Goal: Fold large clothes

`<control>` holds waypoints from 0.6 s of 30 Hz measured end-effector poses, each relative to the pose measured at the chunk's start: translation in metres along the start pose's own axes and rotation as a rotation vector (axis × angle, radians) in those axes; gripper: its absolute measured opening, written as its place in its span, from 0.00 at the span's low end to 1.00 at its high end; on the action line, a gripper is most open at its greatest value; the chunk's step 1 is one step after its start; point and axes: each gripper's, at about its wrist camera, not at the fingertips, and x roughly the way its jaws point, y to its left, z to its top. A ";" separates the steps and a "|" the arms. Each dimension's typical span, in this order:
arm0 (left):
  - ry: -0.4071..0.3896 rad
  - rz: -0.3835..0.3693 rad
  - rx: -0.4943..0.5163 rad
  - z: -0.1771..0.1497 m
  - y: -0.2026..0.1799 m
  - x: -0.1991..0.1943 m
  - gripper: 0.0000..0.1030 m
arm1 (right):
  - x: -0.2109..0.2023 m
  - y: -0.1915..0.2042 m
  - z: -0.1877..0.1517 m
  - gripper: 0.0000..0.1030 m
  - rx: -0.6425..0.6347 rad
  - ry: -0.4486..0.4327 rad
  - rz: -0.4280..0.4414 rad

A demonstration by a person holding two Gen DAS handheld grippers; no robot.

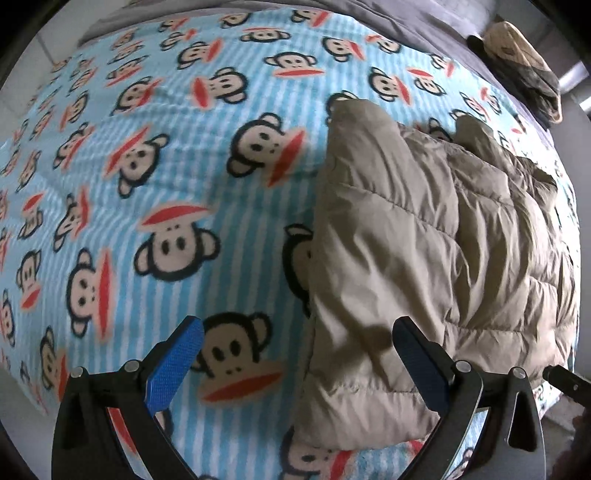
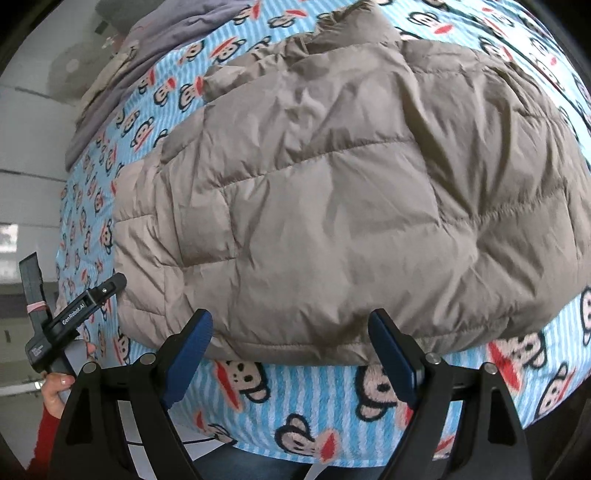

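A beige quilted puffer jacket (image 1: 424, 251) lies folded in a thick bundle on a blue striped monkey-print blanket (image 1: 155, 177). My left gripper (image 1: 295, 343) is open and empty, hovering over the jacket's near left edge; its right finger (image 1: 421, 362) is above the fabric. In the right wrist view the jacket (image 2: 332, 206) fills the middle. My right gripper (image 2: 291, 339) is open and empty, its fingertips just at the jacket's near hem. The left gripper shows at the left edge of the right wrist view (image 2: 74, 317), beside the jacket's corner.
A grey sheet (image 1: 406, 22) lies at the far edge of the bed. A folded camouflage garment (image 1: 524, 70) sits at the far right. The bed's near edge (image 2: 332, 450) is below my right gripper. A hand in a red sleeve (image 2: 55, 391) holds the left gripper.
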 end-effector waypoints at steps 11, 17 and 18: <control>0.079 -0.271 -0.054 0.029 0.030 0.020 0.99 | 0.008 0.001 0.007 0.86 0.030 0.034 -0.006; 0.175 -0.391 -0.074 0.038 0.031 0.047 0.99 | 0.019 -0.008 0.013 0.86 0.073 0.066 -0.004; 0.194 -0.405 -0.061 0.039 0.026 0.053 0.99 | 0.020 -0.009 0.014 0.86 0.081 0.072 -0.003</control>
